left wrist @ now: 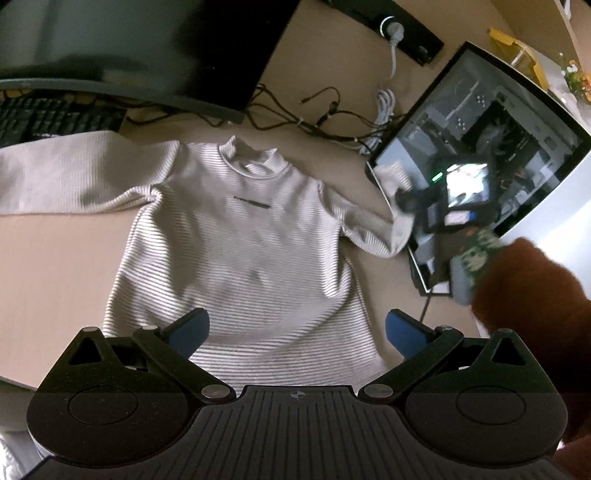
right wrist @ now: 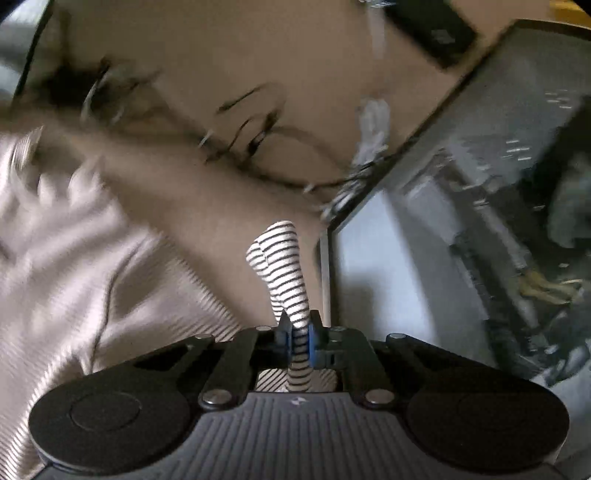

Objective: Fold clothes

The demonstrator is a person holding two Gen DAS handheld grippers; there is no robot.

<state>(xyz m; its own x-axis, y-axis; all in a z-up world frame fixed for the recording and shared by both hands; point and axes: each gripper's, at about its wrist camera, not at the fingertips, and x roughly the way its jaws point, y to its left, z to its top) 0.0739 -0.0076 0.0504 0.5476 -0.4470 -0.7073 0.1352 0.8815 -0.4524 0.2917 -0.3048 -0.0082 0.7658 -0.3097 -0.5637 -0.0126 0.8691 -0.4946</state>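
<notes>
A white long-sleeved shirt with thin dark stripes (left wrist: 236,236) lies face up on the tan desk, collar toward the monitor, left sleeve (left wrist: 74,173) stretched out to the left. My left gripper (left wrist: 297,328) is open and empty above the shirt's hem. My right gripper (right wrist: 299,332) is shut on the cuff of the right sleeve (right wrist: 282,266) and holds it raised off the desk; it also shows in the left wrist view (left wrist: 402,203), beside the PC case. The rest of the shirt (right wrist: 74,258) is blurred at the left of the right wrist view.
A dark monitor (left wrist: 147,48) and keyboard (left wrist: 48,118) stand at the back left. A glass-sided PC case (left wrist: 491,147) stands at the right, close to the raised sleeve. Loose cables (left wrist: 325,118) and a black power strip (left wrist: 399,29) lie behind the shirt.
</notes>
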